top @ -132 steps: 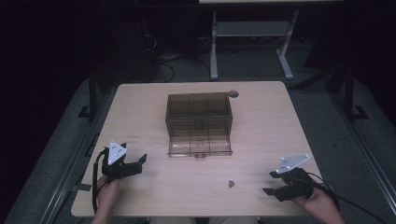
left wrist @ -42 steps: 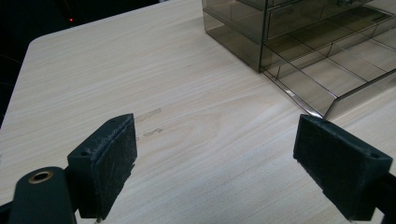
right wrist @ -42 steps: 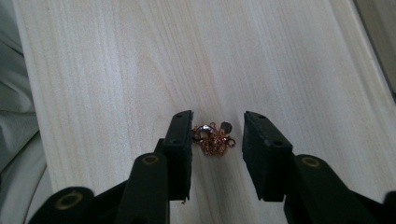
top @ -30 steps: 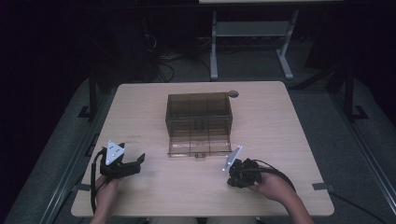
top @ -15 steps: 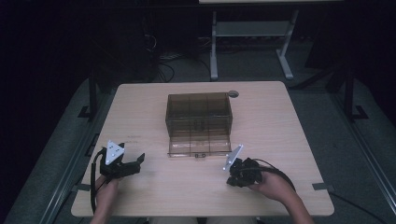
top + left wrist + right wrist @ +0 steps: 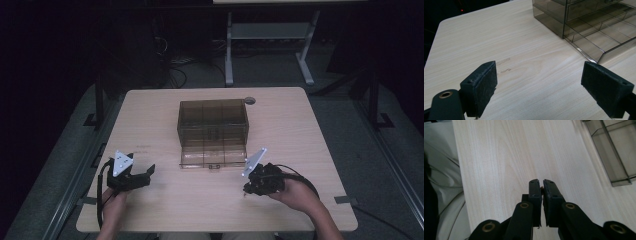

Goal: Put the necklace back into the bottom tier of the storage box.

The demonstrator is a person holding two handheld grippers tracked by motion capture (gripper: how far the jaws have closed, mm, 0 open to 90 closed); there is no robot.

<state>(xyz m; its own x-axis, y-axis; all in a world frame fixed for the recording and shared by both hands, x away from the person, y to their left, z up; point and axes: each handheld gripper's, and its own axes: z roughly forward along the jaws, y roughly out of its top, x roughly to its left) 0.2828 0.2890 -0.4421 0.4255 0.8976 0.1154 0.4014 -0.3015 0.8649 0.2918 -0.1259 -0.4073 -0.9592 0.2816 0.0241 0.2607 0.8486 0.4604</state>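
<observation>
The right gripper [image 6: 541, 185] pinches a tiny brownish piece [image 6: 541, 187] at its pad tips; light, easily dropped. The left gripper [image 6: 540, 87] rests open on the bench [image 6: 165, 112].

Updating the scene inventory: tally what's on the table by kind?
Clear smoky compartment box: 1
Tongs: 2, left tongs and right tongs
Tiny brownish item pinched in the right tongs: 1
Round grommet in the tabletop: 1
Total: 5

No readable text, labels or numbers anywhere.
</observation>
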